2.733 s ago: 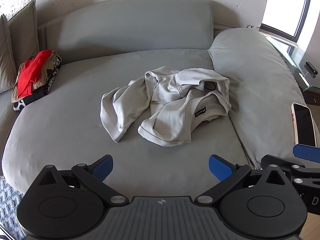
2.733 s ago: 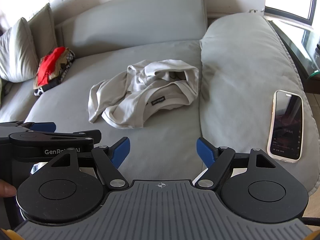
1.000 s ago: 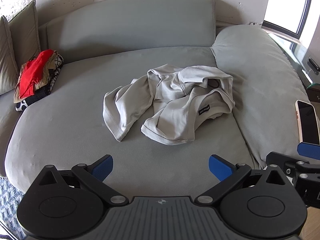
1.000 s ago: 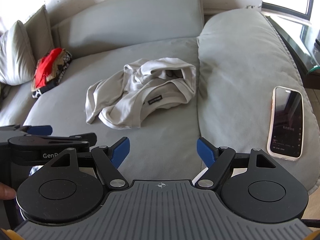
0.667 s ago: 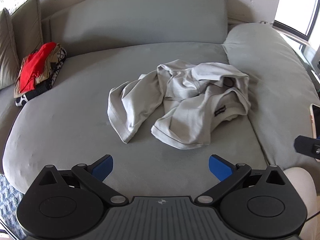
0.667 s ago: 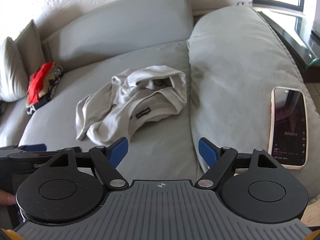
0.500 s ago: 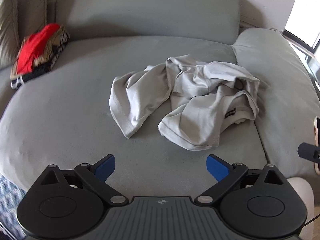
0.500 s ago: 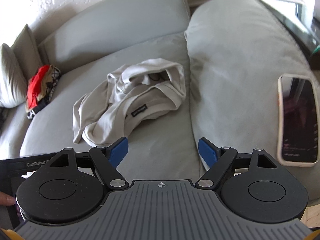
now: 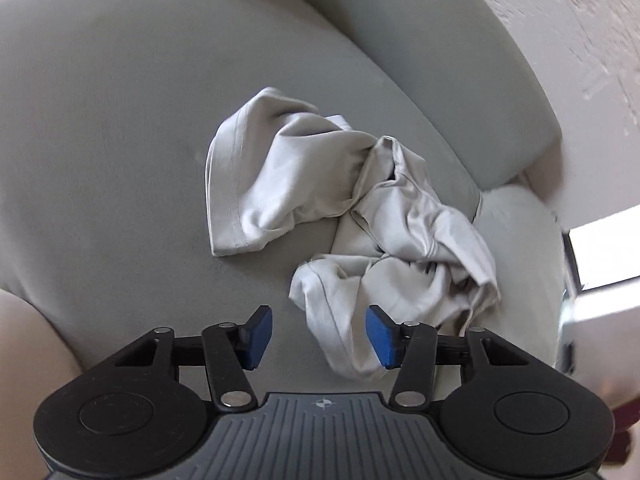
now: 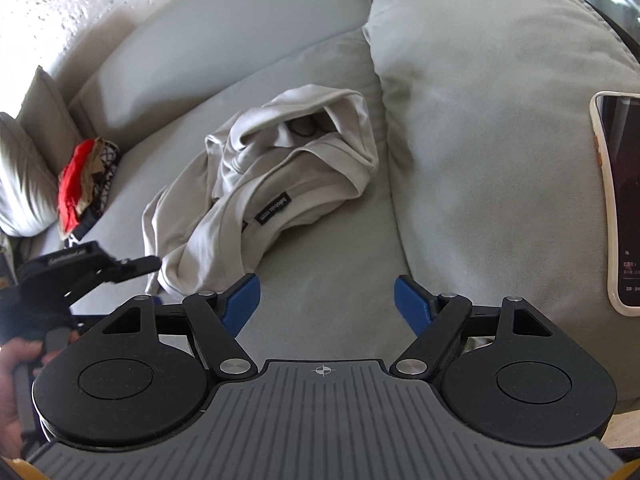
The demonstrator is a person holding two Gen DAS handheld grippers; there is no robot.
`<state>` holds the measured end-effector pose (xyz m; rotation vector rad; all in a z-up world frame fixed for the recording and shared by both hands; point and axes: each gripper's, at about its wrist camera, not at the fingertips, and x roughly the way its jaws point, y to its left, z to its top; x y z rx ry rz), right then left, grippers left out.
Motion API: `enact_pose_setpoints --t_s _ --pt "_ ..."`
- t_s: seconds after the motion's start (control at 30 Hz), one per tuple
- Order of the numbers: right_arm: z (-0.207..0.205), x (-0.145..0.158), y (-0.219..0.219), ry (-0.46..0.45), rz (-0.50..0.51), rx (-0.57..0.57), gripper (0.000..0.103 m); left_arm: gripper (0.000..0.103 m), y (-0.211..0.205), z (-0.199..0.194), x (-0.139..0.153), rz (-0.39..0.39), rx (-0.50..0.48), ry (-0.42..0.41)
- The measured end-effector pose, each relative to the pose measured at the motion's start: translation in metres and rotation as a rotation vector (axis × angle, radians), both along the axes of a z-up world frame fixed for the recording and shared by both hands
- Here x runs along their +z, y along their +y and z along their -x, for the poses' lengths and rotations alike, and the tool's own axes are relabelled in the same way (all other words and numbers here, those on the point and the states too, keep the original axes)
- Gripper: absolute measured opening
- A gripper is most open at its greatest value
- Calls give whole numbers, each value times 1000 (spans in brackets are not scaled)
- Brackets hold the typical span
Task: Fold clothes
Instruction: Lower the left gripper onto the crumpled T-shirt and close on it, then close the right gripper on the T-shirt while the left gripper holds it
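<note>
A crumpled light grey T-shirt [image 9: 360, 216] lies in a heap on the grey sofa seat [image 9: 100, 140]; it also shows in the right wrist view [image 10: 280, 176], with a black label on it. My left gripper [image 9: 319, 336] is open, with its jaws either side of the shirt's near hem, close above it. It also appears at the left of the right wrist view [image 10: 100, 268]. My right gripper [image 10: 327, 304] is open and empty, over bare seat just in front of the shirt.
A phone [image 10: 620, 208] lies on the big grey cushion [image 10: 500, 120] at the right. A stack of folded clothes with a red top [image 10: 84, 184] sits at the sofa's far left beside a pillow [image 10: 20, 184]. The backrest [image 10: 224, 40] runs behind.
My left gripper has swung in and turned sharply, coming down over the shirt's near hem. My right gripper has moved forward and closer to the shirt. The shirt has not moved.
</note>
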<state>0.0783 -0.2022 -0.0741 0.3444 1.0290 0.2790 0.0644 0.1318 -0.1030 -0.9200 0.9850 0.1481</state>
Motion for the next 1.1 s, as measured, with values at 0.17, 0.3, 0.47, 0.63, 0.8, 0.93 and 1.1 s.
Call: enact_pose_setpoints --t_s 0.17,0.3,0.47,0.63,0.8,0.93,1.1 --pt "-1 -3 -3 11 5 -12 80 32 3 -9 -20 162 69 -14" --pt "0 -5 -4 15 6 -16 80 26 1 -17 -24 207 82 -16" --pt "0 -6 -6 -28 -5 -23 80 0 4 -17 -26 180 103 -39" --pt "-30 -19 -9 -114 -57 -38 58 0 5 -5 -1 90 77 -139" --pt "-67 -37 -10 -152 -119 -43 54 0 12 12 23 -21 50 -197" --pt "-97 -52 -11 -182 -169 -47 54 0 25 23 36 -63 48 -231" --pt "-113 -58 6 -220 -124 -30 54 0 29 20 35 -90 34 -219"
